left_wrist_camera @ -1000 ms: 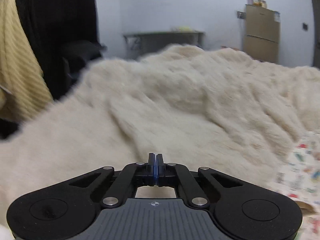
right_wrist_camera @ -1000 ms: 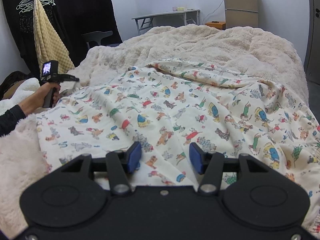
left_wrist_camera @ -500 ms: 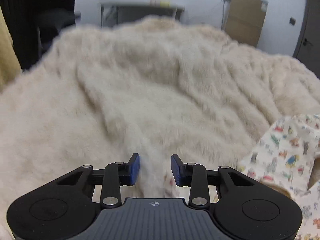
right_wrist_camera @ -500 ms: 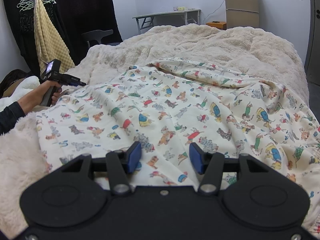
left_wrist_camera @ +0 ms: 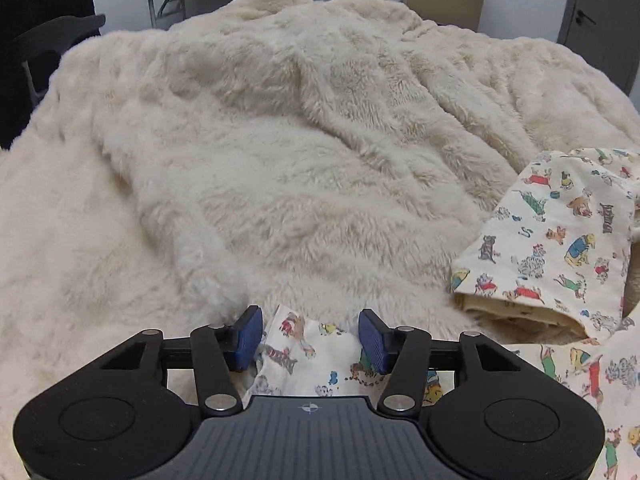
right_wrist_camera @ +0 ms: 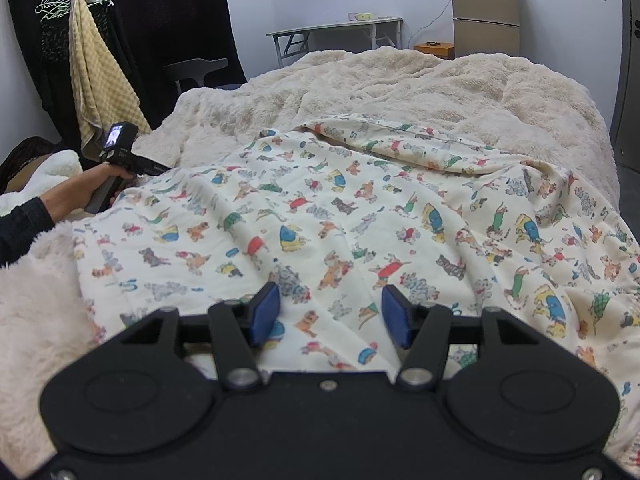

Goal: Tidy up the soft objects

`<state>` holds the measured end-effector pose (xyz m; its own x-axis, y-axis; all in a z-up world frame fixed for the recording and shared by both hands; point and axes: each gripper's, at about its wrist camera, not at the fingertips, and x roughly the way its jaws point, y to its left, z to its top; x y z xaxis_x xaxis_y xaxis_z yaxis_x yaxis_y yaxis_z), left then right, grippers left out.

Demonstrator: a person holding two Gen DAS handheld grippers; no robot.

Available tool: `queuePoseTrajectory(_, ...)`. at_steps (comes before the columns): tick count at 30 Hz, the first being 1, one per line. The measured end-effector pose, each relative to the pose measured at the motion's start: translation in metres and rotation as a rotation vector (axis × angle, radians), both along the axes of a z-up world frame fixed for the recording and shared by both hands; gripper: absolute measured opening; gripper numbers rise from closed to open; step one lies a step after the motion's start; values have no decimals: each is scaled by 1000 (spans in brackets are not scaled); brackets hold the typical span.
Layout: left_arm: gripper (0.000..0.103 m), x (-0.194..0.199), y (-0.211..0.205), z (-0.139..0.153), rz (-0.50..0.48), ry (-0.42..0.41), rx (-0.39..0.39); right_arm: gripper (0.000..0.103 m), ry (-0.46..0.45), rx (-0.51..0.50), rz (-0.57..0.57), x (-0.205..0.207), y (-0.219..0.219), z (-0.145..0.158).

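Observation:
A cream sheet printed with cartoon dogs (right_wrist_camera: 360,220) lies spread over a fluffy cream blanket (right_wrist_camera: 420,84) on the bed. In the left wrist view a corner of that printed sheet (left_wrist_camera: 304,352) sits between the blue pads of my left gripper (left_wrist_camera: 310,338), which is open. A folded-back part of the sheet (left_wrist_camera: 560,236) lies to the right on the fluffy blanket (left_wrist_camera: 280,152). My right gripper (right_wrist_camera: 330,314) is open, low over the sheet's near edge. In the right wrist view the left gripper (right_wrist_camera: 120,152) shows at the sheet's left corner, held by a hand (right_wrist_camera: 84,188).
A yellow checked towel (right_wrist_camera: 100,88) hangs from hangers at the left against a dark curtain. A chair (right_wrist_camera: 196,70), a folding table (right_wrist_camera: 336,30) and a fridge (right_wrist_camera: 486,12) stand beyond the bed. A door (left_wrist_camera: 596,12) is at the far right.
My left gripper went from shut to open and swung right and down onto the sheet's left corner. The right gripper stayed open and in place.

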<state>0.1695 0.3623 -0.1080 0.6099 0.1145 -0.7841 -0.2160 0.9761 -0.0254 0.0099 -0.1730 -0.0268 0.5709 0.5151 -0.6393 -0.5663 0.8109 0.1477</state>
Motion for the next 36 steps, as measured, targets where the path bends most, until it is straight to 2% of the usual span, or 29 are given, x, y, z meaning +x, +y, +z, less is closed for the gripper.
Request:
queuePoseTrajectory(1, 29, -2, 1, 1, 7, -6, -1, 56, 0, -1, 0, 0, 0, 0)
queuePoseTrajectory(2, 2, -4, 2, 3, 16, -15, 0, 56, 0, -1, 0, 1, 0, 0)
queuePoseTrajectory(3, 0, -6, 3, 5, 25, -24, 0, 56, 0, -1, 0, 1, 0, 0)
queuePoseTrajectory(7, 0, -22, 12, 32, 62, -165, -19, 56, 1, -1, 0, 2, 1, 0)
queuePoseTrajectory(9, 0, -28, 17, 46, 108, -218, 23, 56, 1, -1, 0, 1, 1, 0)
queuePoseTrajectory(11, 0, -28, 21, 49, 157, -242, 53, 56, 0, -1, 1, 1, 1, 0)
queuePoseTrajectory(14, 0, -23, 22, 38, 158, -217, 56, 56, 0, -1, 1, 1, 1, 0)
queuePoseTrajectory(16, 4, -19, 19, 27, 182, -199, 78, 56, 0, 0, 1, 1, 1, 0)
queuePoseTrajectory(18, 29, -16, 18, 18, 245, -174, 61, 56, 2, 1, 1, 1, 0, -1)
queuePoseTrajectory(20, 37, -14, 16, 20, 245, -188, 20, 57, 4, 2, 2, 2, 1, -1)
queuePoseTrajectory(21, 38, -13, 15, 23, 232, -207, -15, 57, 5, 2, 2, 2, 1, -2)
queuePoseTrajectory(23, 41, -7, -2, 41, 149, -263, -87, 57, 4, 1, 3, 2, 1, -2)
queuePoseTrajectory(25, 53, 0, -24, 62, 47, -317, -142, 57, 2, 0, 4, 1, 2, -2)
queuePoseTrajectory(26, 63, 4, -35, 69, 9, -336, -154, 58, 2, -1, 5, 1, 2, -2)
queuePoseTrajectory(27, 67, 6, -44, 74, -20, -347, -159, 58, 1, -1, 5, 1, 2, -2)
queuePoseTrajectory(29, 69, 21, -82, 84, -153, -353, -182, 58, 1, 1, 5, 1, 1, -2)
queuePoseTrajectory(31, 69, 33, -112, 83, -230, -325, -178, 58, 0, 3, 6, 0, 1, -2)
queuePoseTrajectory(33, 69, 47, -142, 77, -287, -281, -129, 58, -1, 3, 6, 0, 1, -2)
queuePoseTrajectory(36, 69, 71, -188, 52, -326, -189, 24, 58, -2, 6, 8, -1, 1, -2)
